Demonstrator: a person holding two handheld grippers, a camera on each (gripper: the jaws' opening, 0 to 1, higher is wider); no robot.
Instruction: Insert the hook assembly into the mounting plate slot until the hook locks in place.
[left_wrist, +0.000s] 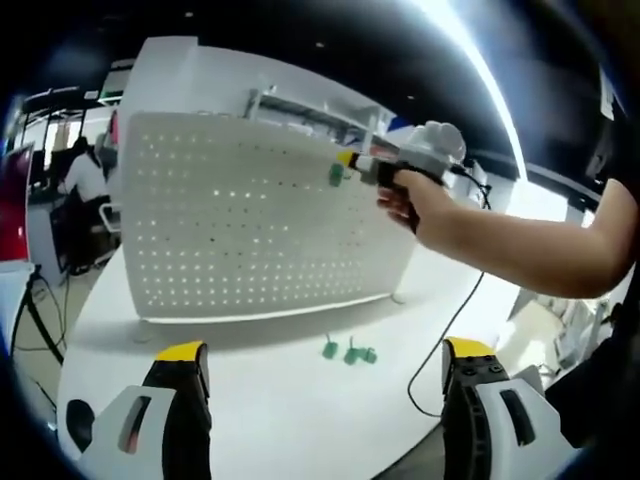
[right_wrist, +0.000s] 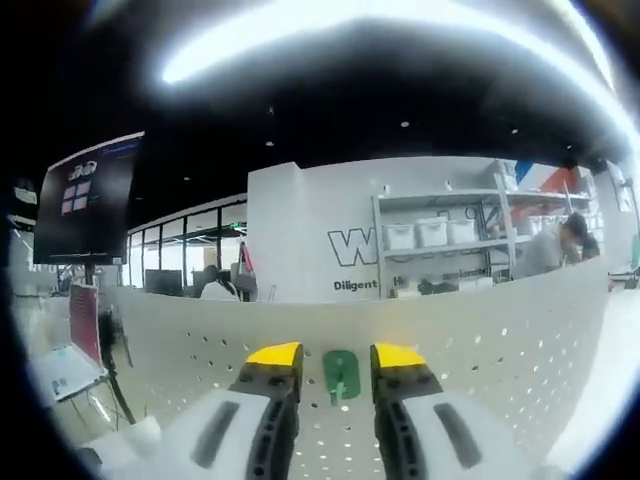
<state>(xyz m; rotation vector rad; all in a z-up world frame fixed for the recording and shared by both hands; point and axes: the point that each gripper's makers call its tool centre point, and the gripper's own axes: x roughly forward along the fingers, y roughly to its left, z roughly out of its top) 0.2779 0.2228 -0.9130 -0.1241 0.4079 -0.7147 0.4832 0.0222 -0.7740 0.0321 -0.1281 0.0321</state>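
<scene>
Right gripper view: your right gripper (right_wrist: 337, 372) gripped a green hook (right_wrist: 341, 375) against the pegboard (right_wrist: 480, 350), seemingly unlocked; your left gripper (left_wrist: 325, 372) gaped empty.

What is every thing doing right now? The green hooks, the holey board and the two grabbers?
pegboard: standing upright on the white table.
green hook: against the pegboard, between the right gripper jaws.
spare green hooks: three lying loose on the table, in front of the pegboard.
left gripper: open, holding nothing.
right gripper: at the hook; grip cannot be told.
</scene>
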